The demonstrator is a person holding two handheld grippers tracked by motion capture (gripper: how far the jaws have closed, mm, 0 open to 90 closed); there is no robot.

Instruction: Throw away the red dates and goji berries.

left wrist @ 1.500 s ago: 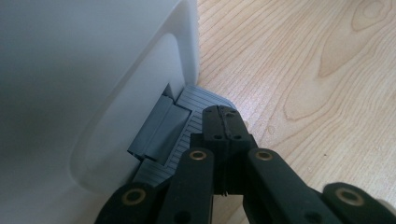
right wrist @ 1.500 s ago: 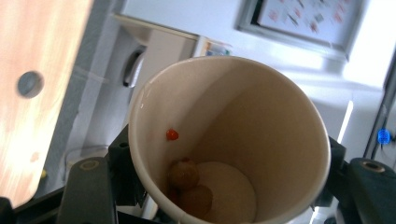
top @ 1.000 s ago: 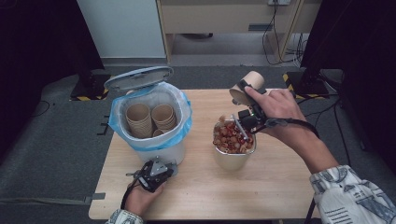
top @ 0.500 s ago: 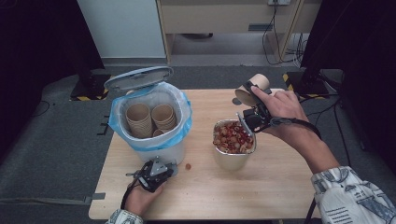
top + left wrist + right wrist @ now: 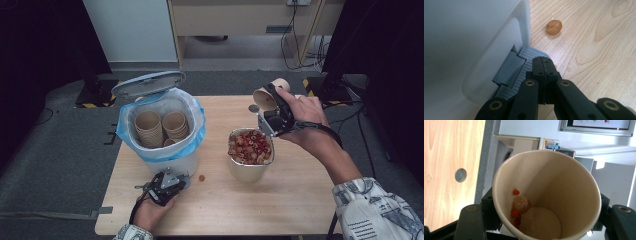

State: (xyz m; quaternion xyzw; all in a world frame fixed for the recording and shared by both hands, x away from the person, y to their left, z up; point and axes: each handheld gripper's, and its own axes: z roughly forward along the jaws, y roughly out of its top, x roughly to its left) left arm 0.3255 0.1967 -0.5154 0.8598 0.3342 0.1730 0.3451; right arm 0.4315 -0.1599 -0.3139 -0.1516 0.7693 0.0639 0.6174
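My right gripper (image 5: 272, 112) is shut on a tan paper cup (image 5: 266, 96), held tilted above the table just behind a metal container (image 5: 247, 170) full of red and orange food bits (image 5: 250, 146). In the right gripper view the cup (image 5: 564, 182) fills the space between my fingers (image 5: 471, 220), with a few scraps stuck near its bottom. My left gripper (image 5: 165, 184) is shut, and its tips (image 5: 542, 65) rest on the grey ribbed pedal (image 5: 524, 56) of a white bin (image 5: 167, 162).
The bin's lid (image 5: 148, 83) stands open, and its blue bag holds stacked paper cups (image 5: 162, 125). A small orange piece (image 5: 202, 177) lies on the wooden table (image 5: 300, 200) beside the pedal, also near the bin wall (image 5: 554, 26). A round hole (image 5: 253, 108) marks the tabletop.
My right hand has drawn the cup slightly up and back from the container's rim. The left gripper has stayed on the pedal.
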